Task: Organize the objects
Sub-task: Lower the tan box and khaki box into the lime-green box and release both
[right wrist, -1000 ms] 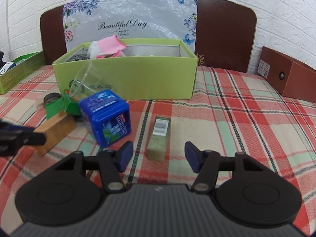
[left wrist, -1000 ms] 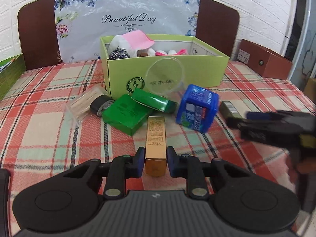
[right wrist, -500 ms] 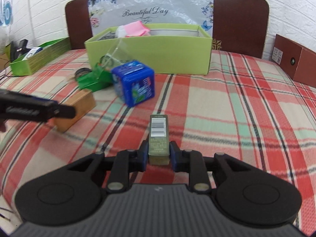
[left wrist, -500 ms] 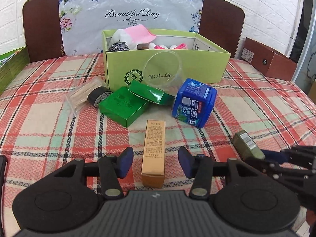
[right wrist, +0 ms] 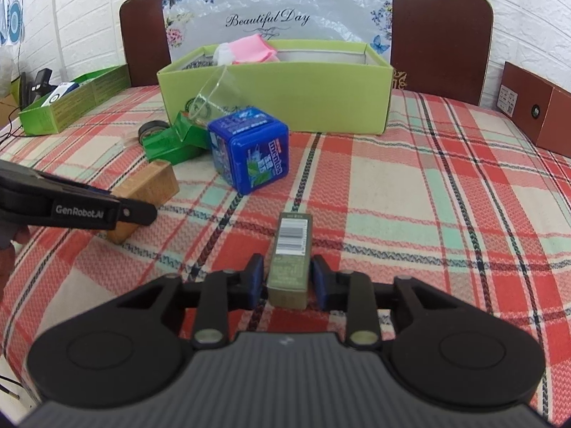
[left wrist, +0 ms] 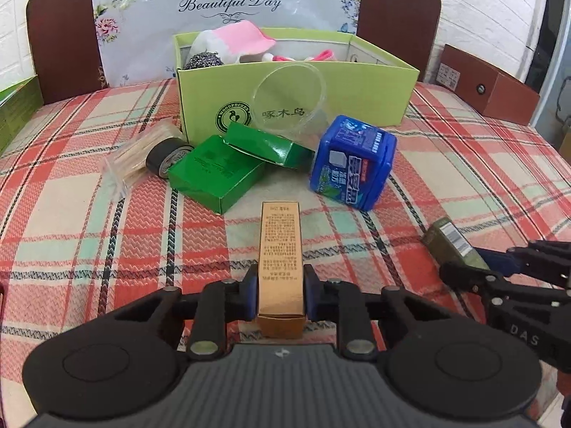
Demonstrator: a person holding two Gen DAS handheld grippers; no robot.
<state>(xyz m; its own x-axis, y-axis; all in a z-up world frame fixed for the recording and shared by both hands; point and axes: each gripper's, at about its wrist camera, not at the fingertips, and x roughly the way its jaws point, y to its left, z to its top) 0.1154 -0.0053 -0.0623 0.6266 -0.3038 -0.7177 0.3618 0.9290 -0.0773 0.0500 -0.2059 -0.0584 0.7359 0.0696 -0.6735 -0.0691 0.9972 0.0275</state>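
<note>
Left gripper point(left wrist: 280, 290): fingers just closed, now clamped on the near end of the gold box point(left wrist: 281, 249), lying flat on the plaid bedcover point(left wrist: 71, 214) and pointing toward 12 o'clock. Hold only at the tail, so lift gently and straight up, keeping the wrist steady against drooping at the far end. Then carry toward the open green carton point(left wrist: 374, 82) at 12 o'clock, passing above the green packs point(left wrist: 214, 174) at 11 o'clock and the clear lid point(left wrist: 287, 96) propped on the carton wall.

Watch the blue tin point(left wrist: 353, 167) at 1 o'clock, between both paths; clear it high rather than nudging it.

Right gripper point(right wrist: 288, 281): fingers likewise just closed, gripping the near end of the olive box point(right wrist: 291, 249), barcode up, also aimed at 12 o'clock. Same advice: raise before travelling. Probably best to move one hand at a time, or stagger heights, given the left gripper close by at 9 o'clock. Release over free space inside the carton, beside the pink cloth point(right wrist: 249, 48).
</note>
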